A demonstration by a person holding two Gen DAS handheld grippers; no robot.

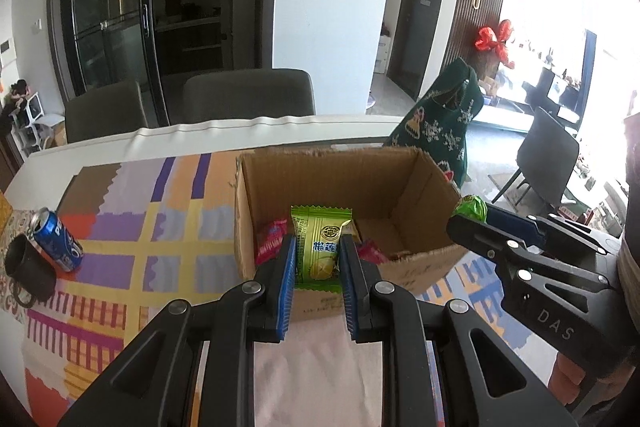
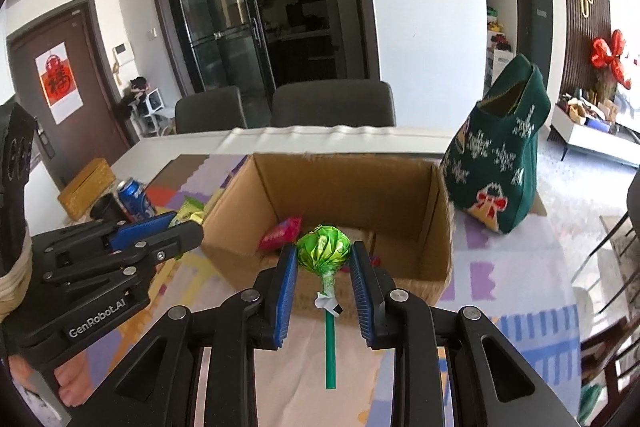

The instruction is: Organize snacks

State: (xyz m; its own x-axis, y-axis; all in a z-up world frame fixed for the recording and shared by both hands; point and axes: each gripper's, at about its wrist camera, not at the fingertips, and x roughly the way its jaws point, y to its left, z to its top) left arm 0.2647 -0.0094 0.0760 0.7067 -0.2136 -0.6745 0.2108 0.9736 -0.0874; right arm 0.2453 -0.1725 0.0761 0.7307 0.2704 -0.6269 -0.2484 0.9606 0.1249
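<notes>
**Both tongs loaded above the box**

Green snack packet clenched upright in left tongs, in front of the open cardboard box. Green-wrapped lollipop gripped by its head in right tongs, stick hanging down. Red packets lie inside the box. Pepsi can left on the patterned counter; green Christmas stocking stands right of the box.

Daylight flooded in from the right of the cardboard box, blowing out the windows to white glare. Fisheye bending curved the room edges into dark corners. The box stayed sharp; shadows beside it were soft.
</notes>
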